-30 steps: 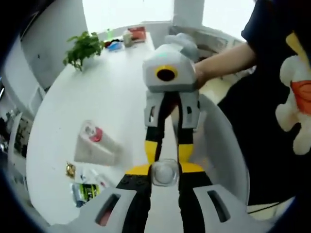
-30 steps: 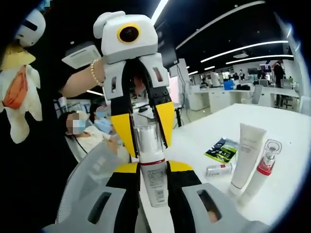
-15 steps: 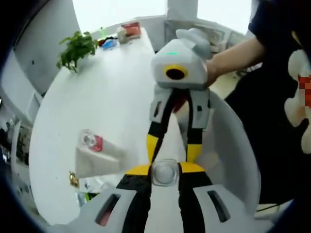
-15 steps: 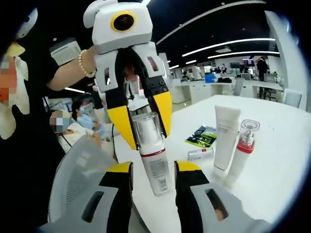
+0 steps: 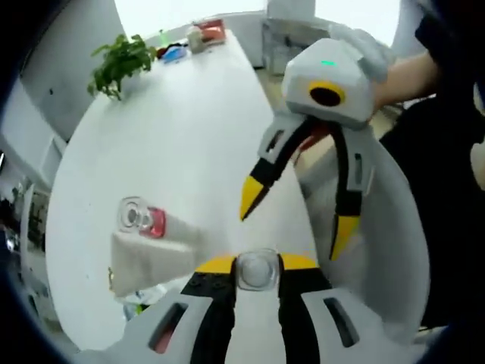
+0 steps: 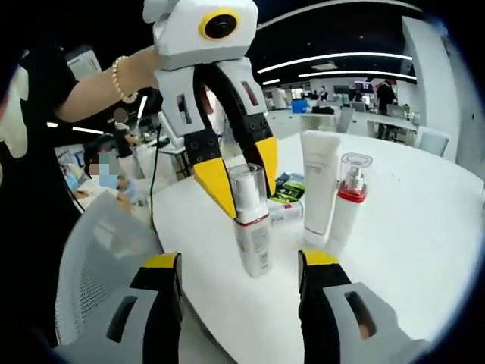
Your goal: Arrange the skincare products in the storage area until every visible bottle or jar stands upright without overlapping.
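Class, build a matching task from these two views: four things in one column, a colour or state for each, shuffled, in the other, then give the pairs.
Things:
1. white tube
2. red-collared pump bottle
3. clear-capped bottle
4. right hand-held gripper

States:
A. held near its cap by the left hand-held gripper
B. open
C. upright, all white
D. upright beside the tube, clear top

Pairs: 1-C, 2-D, 3-A, 4-B
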Motion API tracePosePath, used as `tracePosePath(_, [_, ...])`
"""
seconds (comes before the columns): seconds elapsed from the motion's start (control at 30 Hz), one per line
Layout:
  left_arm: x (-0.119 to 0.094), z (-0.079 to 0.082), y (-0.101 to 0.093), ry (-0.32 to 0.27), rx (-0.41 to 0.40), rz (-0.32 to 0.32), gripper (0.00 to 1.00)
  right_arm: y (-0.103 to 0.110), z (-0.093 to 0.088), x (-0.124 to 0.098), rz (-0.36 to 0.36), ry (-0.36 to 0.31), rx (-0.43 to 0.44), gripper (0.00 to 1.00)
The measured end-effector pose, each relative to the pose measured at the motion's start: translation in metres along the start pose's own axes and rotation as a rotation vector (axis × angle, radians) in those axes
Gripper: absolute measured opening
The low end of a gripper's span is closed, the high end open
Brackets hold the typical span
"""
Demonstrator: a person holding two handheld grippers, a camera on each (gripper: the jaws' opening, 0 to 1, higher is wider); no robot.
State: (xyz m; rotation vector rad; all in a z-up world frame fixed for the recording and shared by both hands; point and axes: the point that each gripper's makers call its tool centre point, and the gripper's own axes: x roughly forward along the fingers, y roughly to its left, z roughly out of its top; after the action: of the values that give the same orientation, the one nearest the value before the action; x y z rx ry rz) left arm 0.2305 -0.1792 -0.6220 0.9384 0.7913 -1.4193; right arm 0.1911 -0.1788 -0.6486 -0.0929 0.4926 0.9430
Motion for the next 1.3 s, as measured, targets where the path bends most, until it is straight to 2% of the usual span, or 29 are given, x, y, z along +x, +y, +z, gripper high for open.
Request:
tracePosePath(0.23, [0.021, -0.003, 0.013, 0.005, -0.009, 0.015, 0.25, -0.008, -0.009, 0.0, -0.054, 0.015, 0.02, 0.72])
tracePosePath(0.37, [0.03, -0.006, 0.025, 0.012, -0.046, 0.033, 0.25, -0.009, -0.014, 0.003, -0.079, 0.013, 0.041, 0.74])
tracePosePath(0.47, [0.035, -0.006, 0.026, 0.012, -0.056, 0.032, 0.25, -0.01, -0.02, 0.004, -0.092, 0.045, 0.017, 0.77])
tracePosePath(0.53, [0.04, -0.008, 0.031, 0.022, -0.055, 0.036, 0.25, -0.013, -0.02, 0.003, -0.103, 0.036, 0.027, 0.81])
tracePosePath(0.7, [0.05, -0.009, 0.041, 0.038, -0.049, 0.049, 0.25, -0.02, -0.025, 0.001, -0.135, 0.048, 0.037, 0.84])
tracePosePath(0.97, [0.058, -0.003, 0.052, 0.034, -0.049, 0.067, 0.25, -0.024, -0.029, 0.0, -0.153, 0.057, 0.05, 0.87])
tracePosePath(1.1, [0.063, -0.005, 0.058, 0.042, -0.045, 0.075, 0.25, -0.026, -0.03, -0.001, -0.16, 0.055, 0.059, 0.86])
tracePosePath(1.3, [0.064, -0.001, 0.064, 0.022, -0.057, 0.092, 0.25, -0.026, -0.032, -0.001, -0.161, 0.062, 0.058, 0.86])
